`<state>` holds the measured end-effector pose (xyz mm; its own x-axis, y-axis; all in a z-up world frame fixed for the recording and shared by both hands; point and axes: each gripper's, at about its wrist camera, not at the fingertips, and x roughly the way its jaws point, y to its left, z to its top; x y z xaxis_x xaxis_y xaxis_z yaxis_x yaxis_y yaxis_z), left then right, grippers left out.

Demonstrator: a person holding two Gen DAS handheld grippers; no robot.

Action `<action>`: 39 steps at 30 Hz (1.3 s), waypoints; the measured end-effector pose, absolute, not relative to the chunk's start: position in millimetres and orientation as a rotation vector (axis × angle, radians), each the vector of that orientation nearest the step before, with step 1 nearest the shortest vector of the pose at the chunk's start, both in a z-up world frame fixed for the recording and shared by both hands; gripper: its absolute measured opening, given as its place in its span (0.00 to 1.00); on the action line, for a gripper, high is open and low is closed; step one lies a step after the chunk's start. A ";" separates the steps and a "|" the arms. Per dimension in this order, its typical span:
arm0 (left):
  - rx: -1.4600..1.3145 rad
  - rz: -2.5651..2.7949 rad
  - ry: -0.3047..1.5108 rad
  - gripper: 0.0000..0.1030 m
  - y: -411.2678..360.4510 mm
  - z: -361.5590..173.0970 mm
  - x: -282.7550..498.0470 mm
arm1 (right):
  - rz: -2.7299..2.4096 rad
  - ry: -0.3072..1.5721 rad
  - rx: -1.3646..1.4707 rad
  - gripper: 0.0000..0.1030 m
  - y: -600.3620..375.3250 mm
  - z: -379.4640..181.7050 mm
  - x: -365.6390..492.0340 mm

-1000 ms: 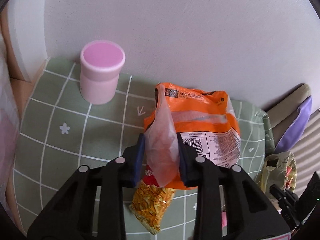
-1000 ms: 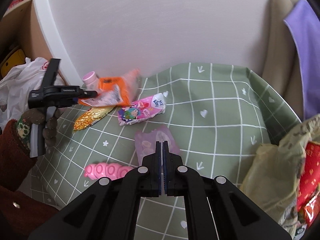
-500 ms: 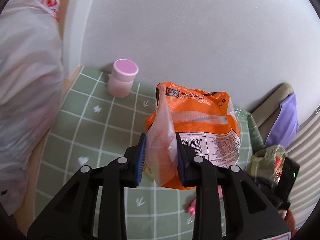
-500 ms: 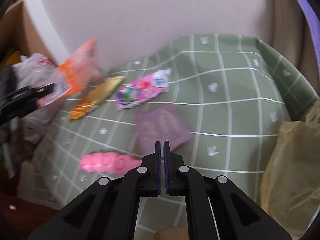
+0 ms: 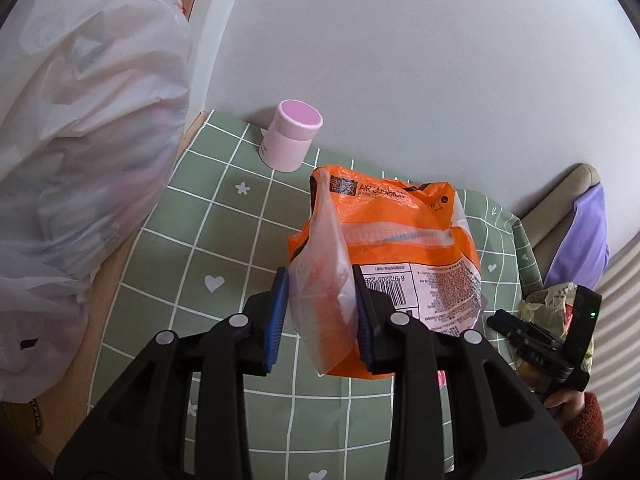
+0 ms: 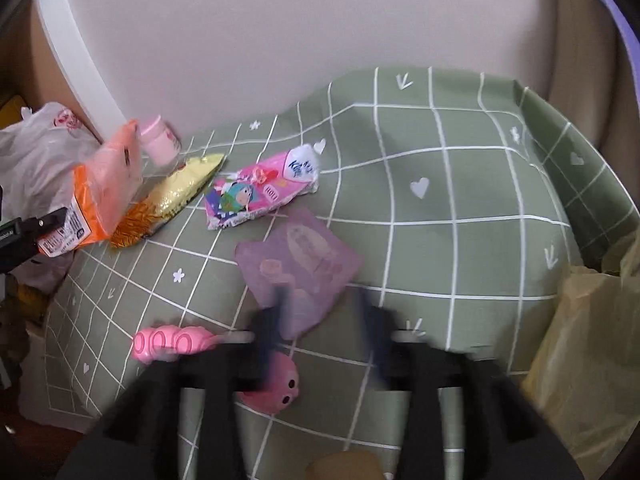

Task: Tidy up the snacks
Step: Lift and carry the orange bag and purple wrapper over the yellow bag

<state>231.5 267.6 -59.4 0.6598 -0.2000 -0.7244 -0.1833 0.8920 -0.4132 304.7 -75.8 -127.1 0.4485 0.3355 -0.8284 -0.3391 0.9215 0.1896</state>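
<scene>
Orange packet (image 5: 384, 248) hangs pinched by one thin flap in the left gripper (image 5: 318, 316), opening slightly; it may slip. Right gripper (image 6: 324, 336), empty and spreading, nears the purple pouch (image 6: 298, 264) at twelve o'clock.

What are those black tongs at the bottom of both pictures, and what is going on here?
Each is a hand-held gripper with its own camera, one per hand of a person; there is no robot. The left hand-held gripper pinches a crinkly orange plastic packet above the green checked tablecloth. The right hand-held gripper, blurred, is opening, nothing held, over a flat purple sachet. Nearby lie a pink tissue pack, a gold foil snack bag and a pink bumpy toy.
</scene>
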 end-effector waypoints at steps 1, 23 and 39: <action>-0.487 -0.009 0.861 0.27 268.2 -60.3 232.0 | 0.428 1.044 -0.002 0.58 -72.6 -130.5 307.7; -0.454 -0.005 0.851 0.28 263.5 -56.1 231.6 | 0.443 0.913 -0.141 0.23 -57.4 -125.6 304.3; -0.176 -0.233 0.589 0.28 160.5 63.4 271.7 | 0.244 0.590 -0.095 0.23 -147.0 25.9 234.0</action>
